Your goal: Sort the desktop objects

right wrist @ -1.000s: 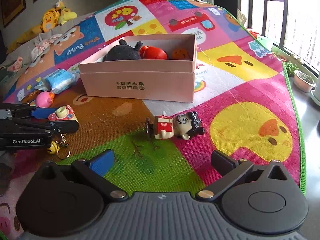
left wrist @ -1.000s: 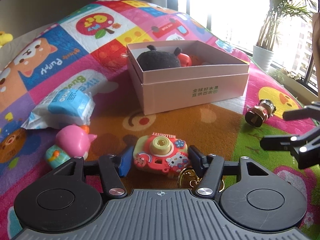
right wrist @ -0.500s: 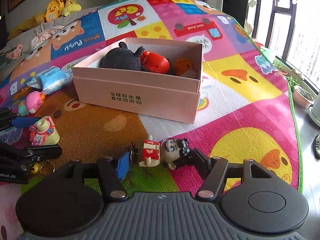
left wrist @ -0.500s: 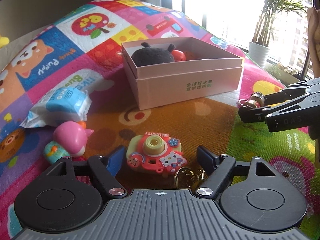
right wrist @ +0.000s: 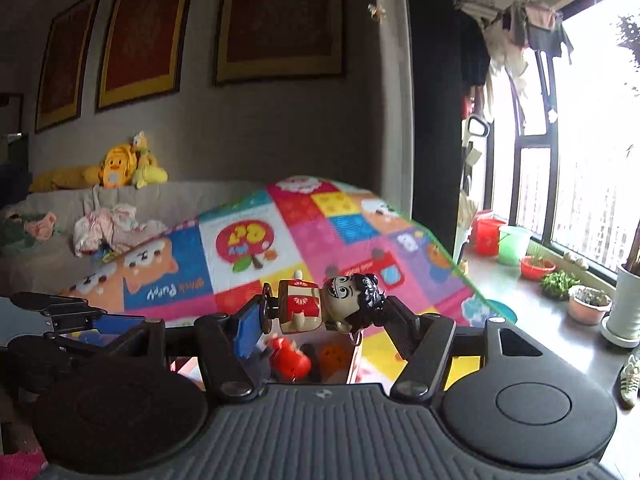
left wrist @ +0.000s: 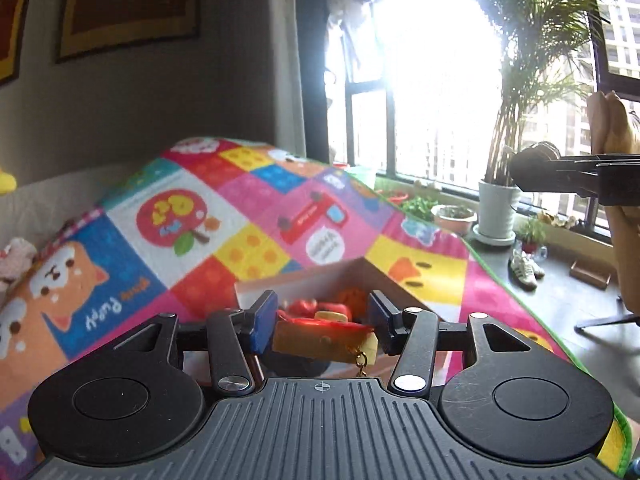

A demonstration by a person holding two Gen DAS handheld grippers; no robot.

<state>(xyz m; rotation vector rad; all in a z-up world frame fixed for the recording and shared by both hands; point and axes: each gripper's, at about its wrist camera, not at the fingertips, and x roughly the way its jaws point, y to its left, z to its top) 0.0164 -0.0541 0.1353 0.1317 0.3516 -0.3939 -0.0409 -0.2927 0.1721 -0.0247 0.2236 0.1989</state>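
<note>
My left gripper (left wrist: 322,326) is shut on the toy camera (left wrist: 324,338), seen from behind with its keyring chain (left wrist: 362,362) hanging; it is held above the pink box (left wrist: 384,276), where red and orange toys (left wrist: 320,306) show. My right gripper (right wrist: 320,316) is shut on the black-haired doll figure (right wrist: 328,306), lying sideways between the pads, raised over the same box's corner (right wrist: 352,356) with a red toy (right wrist: 290,360) inside. The left gripper (right wrist: 80,320) shows at the left of the right wrist view; the right gripper (left wrist: 576,178) shows at the upper right of the left wrist view.
The colourful play mat (left wrist: 248,220) stretches ahead. A sofa with yellow plush toys (right wrist: 116,168) stands at the back wall. Potted plants (left wrist: 496,208), shoes (left wrist: 526,270) and buckets (right wrist: 514,244) stand on the floor by the window at right.
Both grippers closed on their toys and lifted them off the mat, moving up and forward over the pink box. The views now tilt up toward wall and window.
</note>
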